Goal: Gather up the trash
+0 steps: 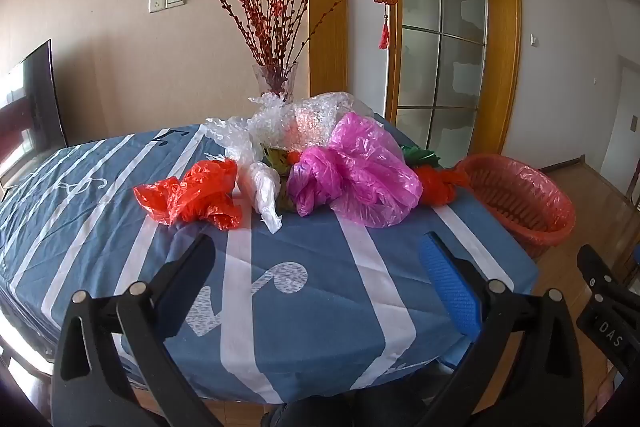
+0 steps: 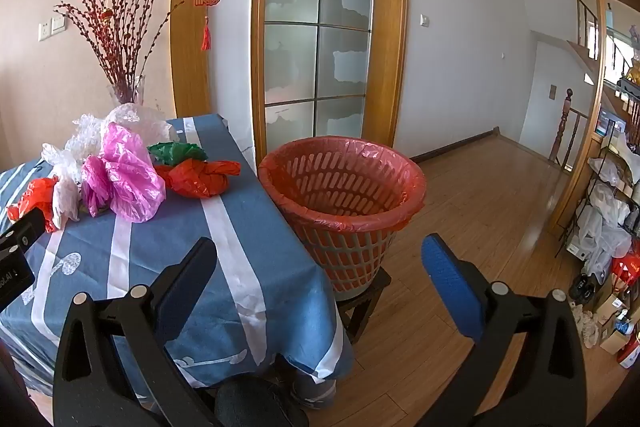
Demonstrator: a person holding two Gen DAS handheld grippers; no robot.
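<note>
Both tongs are hanging released, nothing between the pads. I'm seeing the left tongs [image 1: 320,275] hovering over the near part of the table [image 1: 312,347], which is wearing a blue cloth with white stripes and note prints. The right tongs [image 2: 320,275] are hovering past the table's right edge, facing the basket [image 2: 344,195]; one finger pad [image 2: 452,287] is showing ribbed blue rubber.

Trash is sitting in a loose row across the middle of the table, all crinkled thin film: an orange-red bag [image 1: 192,195] on the left, a twisted white bag [image 1: 266,193] touching it, a puffy magenta bag [image 1: 356,171] in the centre, a knotted red bag [image 1: 438,187] at the right edge, and a green bag [image 2: 176,151] just behind that one. Bubble wrap [image 1: 304,119] is lying bunched behind them, in front of a clear glass vase [image 1: 275,79] holding red budded twigs.

The basket is round, slotted red plastic, lined with a red film bag, standing on a dark wooden stool [image 2: 366,301] just beside the table.
</note>
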